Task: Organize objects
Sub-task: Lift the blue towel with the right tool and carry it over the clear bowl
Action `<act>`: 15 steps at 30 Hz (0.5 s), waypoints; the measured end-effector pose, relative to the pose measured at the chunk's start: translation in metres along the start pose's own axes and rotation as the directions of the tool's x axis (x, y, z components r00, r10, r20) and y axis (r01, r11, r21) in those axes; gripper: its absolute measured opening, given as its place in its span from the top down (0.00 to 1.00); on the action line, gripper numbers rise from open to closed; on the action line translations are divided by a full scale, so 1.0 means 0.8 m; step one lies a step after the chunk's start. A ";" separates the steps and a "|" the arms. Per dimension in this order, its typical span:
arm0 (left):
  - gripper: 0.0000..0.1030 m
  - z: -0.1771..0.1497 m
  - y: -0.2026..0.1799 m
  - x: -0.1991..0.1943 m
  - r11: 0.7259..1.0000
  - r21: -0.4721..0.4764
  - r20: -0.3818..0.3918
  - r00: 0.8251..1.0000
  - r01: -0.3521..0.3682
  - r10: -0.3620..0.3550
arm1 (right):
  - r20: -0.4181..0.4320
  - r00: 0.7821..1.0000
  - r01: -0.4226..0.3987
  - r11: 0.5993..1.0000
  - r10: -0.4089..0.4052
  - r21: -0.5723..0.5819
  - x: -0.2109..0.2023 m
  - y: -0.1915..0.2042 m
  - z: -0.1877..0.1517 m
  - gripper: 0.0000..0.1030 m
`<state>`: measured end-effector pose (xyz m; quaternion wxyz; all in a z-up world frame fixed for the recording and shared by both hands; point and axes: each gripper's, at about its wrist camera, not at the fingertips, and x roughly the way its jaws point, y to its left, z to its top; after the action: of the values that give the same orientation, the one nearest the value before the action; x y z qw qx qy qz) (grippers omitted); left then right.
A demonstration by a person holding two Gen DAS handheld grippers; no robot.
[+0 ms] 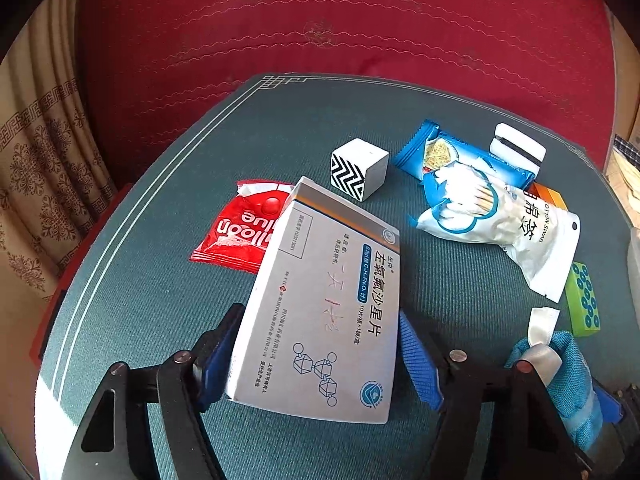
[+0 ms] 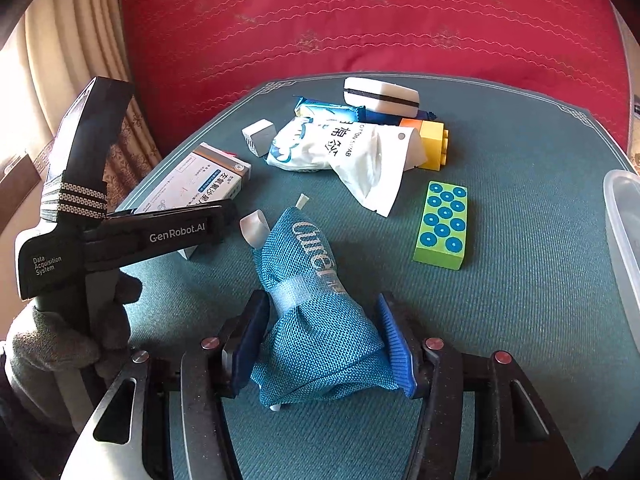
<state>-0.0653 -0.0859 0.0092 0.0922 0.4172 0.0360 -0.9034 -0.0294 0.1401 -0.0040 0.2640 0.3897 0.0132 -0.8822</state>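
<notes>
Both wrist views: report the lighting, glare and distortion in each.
Left wrist view: strong fisheye bending of the table edge; sunlight washes out the near end of the medicine box and a bright patch hits the lower left corner. Right wrist view: same curvature; the curtain is blown out by backlight, while the blue mesh pouch is evenly lit and sharp.

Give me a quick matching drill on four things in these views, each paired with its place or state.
Things:
1. medicine box
2. blue mesh pouch
3. green dotted block
4. red packet

Places or states:
A. partly hidden behind the medicine box
B. between the right gripper's fingers
C. between the left gripper's fingers
D. lying free on the teal mat

Pairs: 1-C, 2-B, 3-D, 4-A
</notes>
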 end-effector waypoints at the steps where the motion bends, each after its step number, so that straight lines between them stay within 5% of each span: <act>1: 0.31 -0.001 0.000 -0.002 1.000 0.003 0.003 1.000 -0.001 0.001 | 0.002 1.000 -0.011 1.000 0.011 0.005 -0.001 -0.002 0.000 0.45; 6: 0.36 -0.011 -0.004 -0.016 1.000 0.016 0.036 0.999 -0.013 0.012 | 0.022 0.999 -0.049 0.999 0.048 0.024 -0.008 -0.007 -0.002 0.54; 15: 0.36 -0.031 -0.005 -0.041 1.000 -0.001 0.064 0.998 -0.007 0.007 | 0.101 0.991 -0.094 0.994 0.087 0.060 -0.040 -0.013 0.003 0.54</act>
<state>-0.0272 -0.0740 0.0180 0.0965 0.3884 0.0319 -0.9159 -0.0179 0.1629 0.0181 0.2913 0.3545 -0.0460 -0.8873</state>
